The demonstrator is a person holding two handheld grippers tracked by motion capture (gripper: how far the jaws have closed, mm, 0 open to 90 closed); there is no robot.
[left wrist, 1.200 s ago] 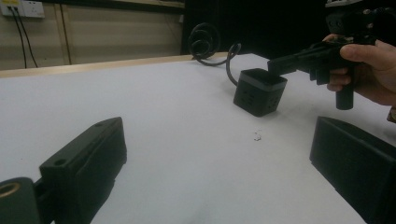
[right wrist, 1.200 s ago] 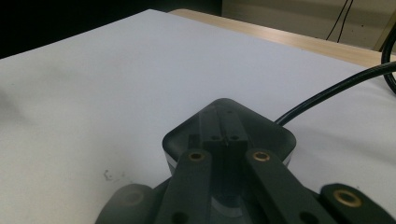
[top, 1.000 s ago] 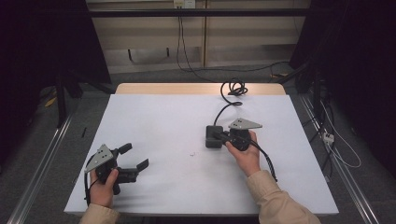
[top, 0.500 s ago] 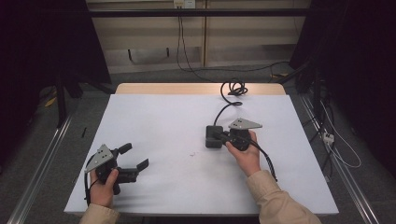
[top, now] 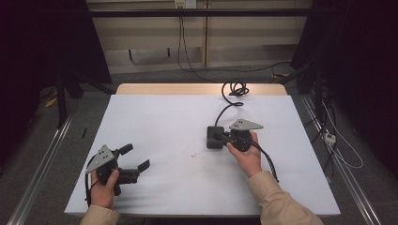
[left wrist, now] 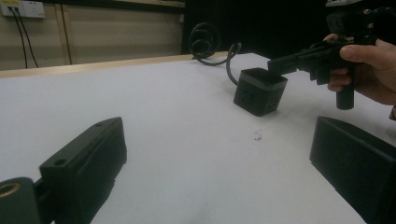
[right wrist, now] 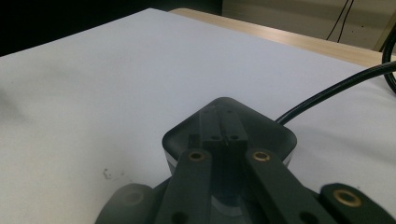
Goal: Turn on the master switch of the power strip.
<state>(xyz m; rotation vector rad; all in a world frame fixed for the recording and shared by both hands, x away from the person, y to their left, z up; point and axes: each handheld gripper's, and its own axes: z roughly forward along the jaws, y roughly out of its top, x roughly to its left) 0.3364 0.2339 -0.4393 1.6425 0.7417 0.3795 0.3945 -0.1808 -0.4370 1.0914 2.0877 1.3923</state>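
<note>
Black cube box: the black cube box [top: 215, 137] stands on the white bench [top: 155, 117] right of middle, its black cable [top: 224, 111] running off to a coil [top: 236, 88] at the far edge.
Right fingers: the right gripper [top: 225, 137] has its fingers pressed together, tips lying on the top face of the box; they do not clasp its sides.
Left fingers: the left gripper [top: 136, 158] holds its fingers spread wide with nothing between them, low over the near left of the bench, well apart from the box.
Progress: judged early; the box sits flat, no lift or carry is evident, and any pressing, grasping or moving looks undone.
Right gripper view: shows the closed fingers [right wrist: 212, 128] meeting over the rounded-corner top of the box [right wrist: 275, 135], with the cable [right wrist: 336, 88] leaving at right.
Left gripper view: shows the side of the box [left wrist: 259, 91] with its slots, and the right gripper [left wrist: 280, 65] coming in level from the side.
High view: shows both hands, the left hand [top: 104, 187] and right hand [top: 246, 157], and a small dark speck [top: 192, 154] between them.
</note>
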